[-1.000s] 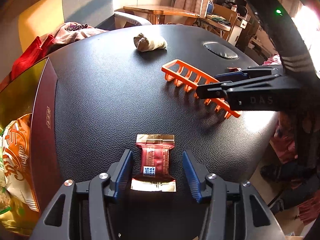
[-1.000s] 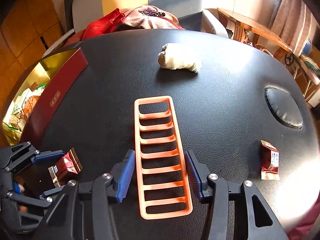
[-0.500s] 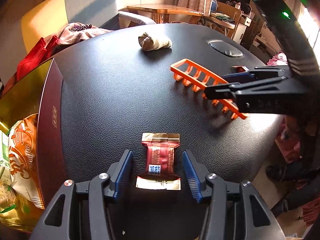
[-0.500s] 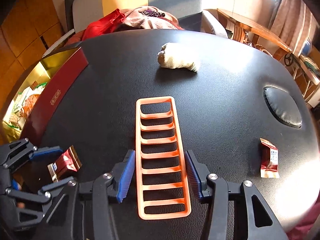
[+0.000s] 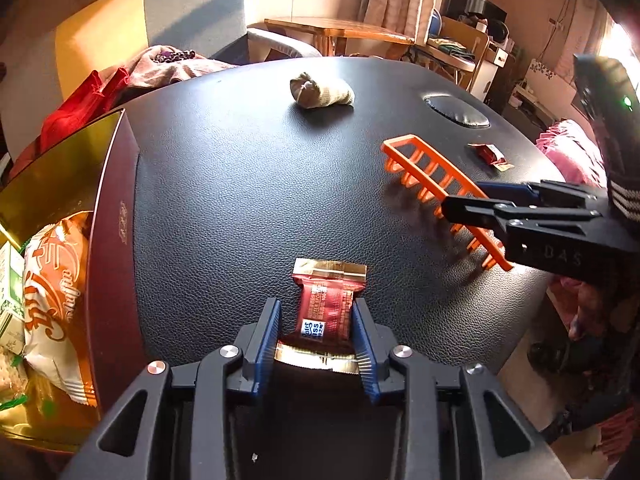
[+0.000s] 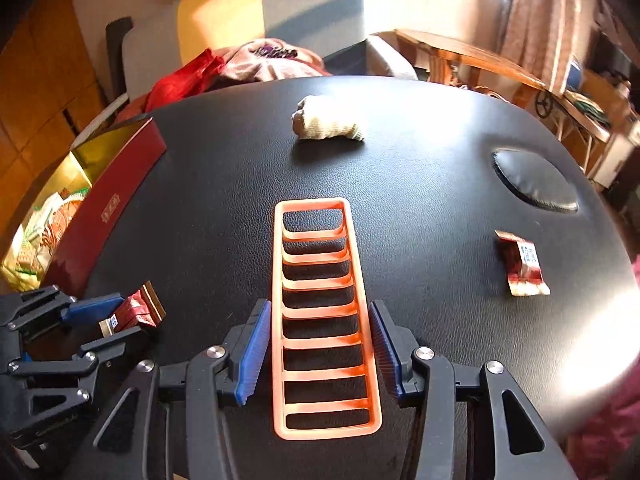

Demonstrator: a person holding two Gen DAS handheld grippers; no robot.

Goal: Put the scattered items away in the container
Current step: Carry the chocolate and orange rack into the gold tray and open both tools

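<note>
my left gripper (image 5: 316, 334) has shut down since a second ago: the jaws stood wide on either side of the red snack packet (image 5: 326, 308), now the blue pads touch both its edges, low centre of the left view. so left is gripping the packet, which sits on the black desk (image 5: 240, 184) or just barely off it, cannot tell. in the right view the same packet (image 6: 136, 312) shows at lower left, pinched and tilted.

my right gripper (image 6: 318, 354) straddles the orange rack (image 6: 320, 308), jaws open, a gap on each side, not touching it. the rack looks about the same in the right view, but in the left view it (image 5: 432, 184) now reads raised and tilted with a blurred shadow under it, so it may be moving; how it is held i cannot tell.

the red and gold box (image 5: 108, 216), left edge of the left view, already holds snack bags. on the desk outside it: a rolled sock (image 5: 322, 92) top centre, a second red packet (image 6: 522, 264) at right.

my read: the left grasp is made, so the packet is ready to go left into the box; rack, sock and second packet remain out.
</note>
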